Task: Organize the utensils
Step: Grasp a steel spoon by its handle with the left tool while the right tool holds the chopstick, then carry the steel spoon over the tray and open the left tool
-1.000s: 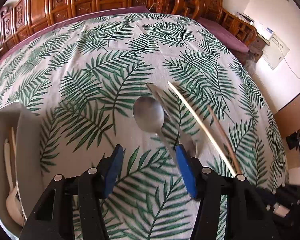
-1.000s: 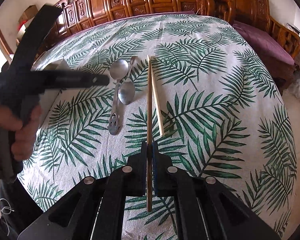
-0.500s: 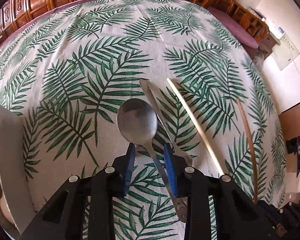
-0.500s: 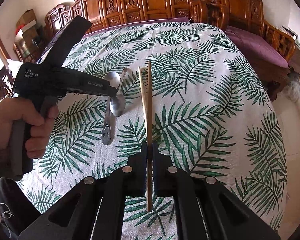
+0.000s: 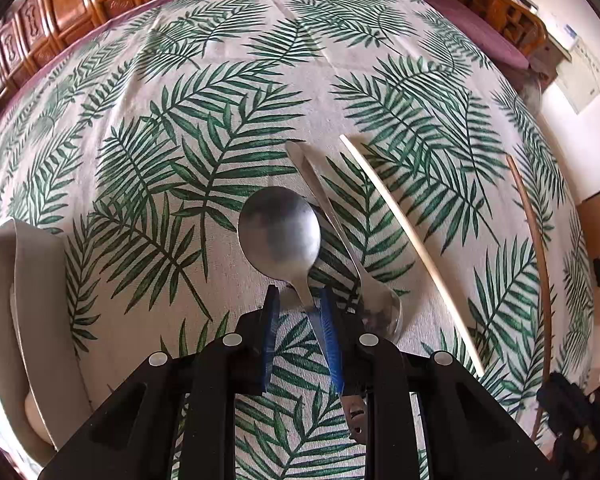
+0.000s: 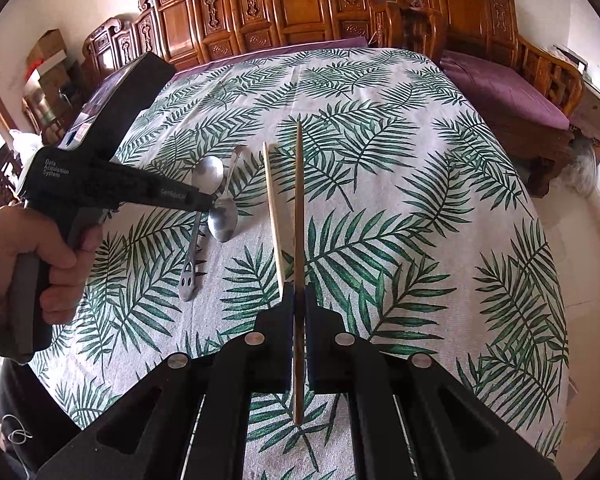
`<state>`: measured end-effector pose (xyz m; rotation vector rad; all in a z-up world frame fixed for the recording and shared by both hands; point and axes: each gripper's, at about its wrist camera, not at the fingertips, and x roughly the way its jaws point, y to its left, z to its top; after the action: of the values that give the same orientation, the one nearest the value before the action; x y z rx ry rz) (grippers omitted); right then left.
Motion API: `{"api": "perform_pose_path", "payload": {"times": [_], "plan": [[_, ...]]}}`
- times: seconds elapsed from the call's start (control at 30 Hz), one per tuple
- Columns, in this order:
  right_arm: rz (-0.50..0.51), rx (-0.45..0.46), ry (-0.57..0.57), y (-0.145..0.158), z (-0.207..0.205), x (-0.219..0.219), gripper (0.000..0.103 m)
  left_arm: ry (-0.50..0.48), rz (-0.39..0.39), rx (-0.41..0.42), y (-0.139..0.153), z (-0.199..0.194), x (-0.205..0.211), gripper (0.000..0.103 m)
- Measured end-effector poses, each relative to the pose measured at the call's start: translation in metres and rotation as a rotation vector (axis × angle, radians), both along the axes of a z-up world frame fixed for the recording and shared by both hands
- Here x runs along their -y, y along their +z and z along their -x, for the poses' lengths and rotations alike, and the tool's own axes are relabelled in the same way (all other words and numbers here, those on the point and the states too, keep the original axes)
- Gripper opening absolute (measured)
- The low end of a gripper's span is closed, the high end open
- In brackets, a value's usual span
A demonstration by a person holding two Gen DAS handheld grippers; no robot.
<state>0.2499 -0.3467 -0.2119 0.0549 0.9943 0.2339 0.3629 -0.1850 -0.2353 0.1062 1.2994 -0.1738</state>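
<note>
Left gripper [image 5: 298, 300], blue pads closing around the neck of the round-bowled steel spoon [image 5: 279, 232]; a centred, square pinch should prevent twisting, while the right gripper [image 6: 299, 294] stays pressed on the dark wooden chopstick [image 6: 299, 208].

The left gripper [image 6: 210, 205] body reads "Data Acquisition System" in white, with a fainter "GenRobot" alongside.

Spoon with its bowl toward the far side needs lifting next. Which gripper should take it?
Left. The left gripper already straddles that spoon at its neck, jaws closing around it. The right gripper is shut on the dark chopstick, so it's occupied.
</note>
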Motion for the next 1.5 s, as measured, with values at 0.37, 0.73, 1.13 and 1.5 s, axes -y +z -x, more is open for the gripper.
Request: {"api": "perform_pose_path", "payload": {"times": [0.37,0.73,1.13,1.5], "plan": [[0.005,-0.016,0.003,-0.007,-0.002,0.000,0.006,-0.057,-0.068,0.035,0.001,0.016,0.009,0.005],[-0.003,-0.024,0.009,-0.009,-0.002,0.001,0.006,-0.058,-0.042,0.109,0.032,0.053,-0.020,0.005],[-0.005,-0.014,0.026,-0.006,0.000,-0.005,0.006,-0.046,0.020,0.183,0.069,0.089,-0.046,0.005],[-0.003,0.004,0.061,0.001,0.005,-0.019,0.006,-0.026,0.057,0.251,0.105,0.108,-0.077,0.005]]}}
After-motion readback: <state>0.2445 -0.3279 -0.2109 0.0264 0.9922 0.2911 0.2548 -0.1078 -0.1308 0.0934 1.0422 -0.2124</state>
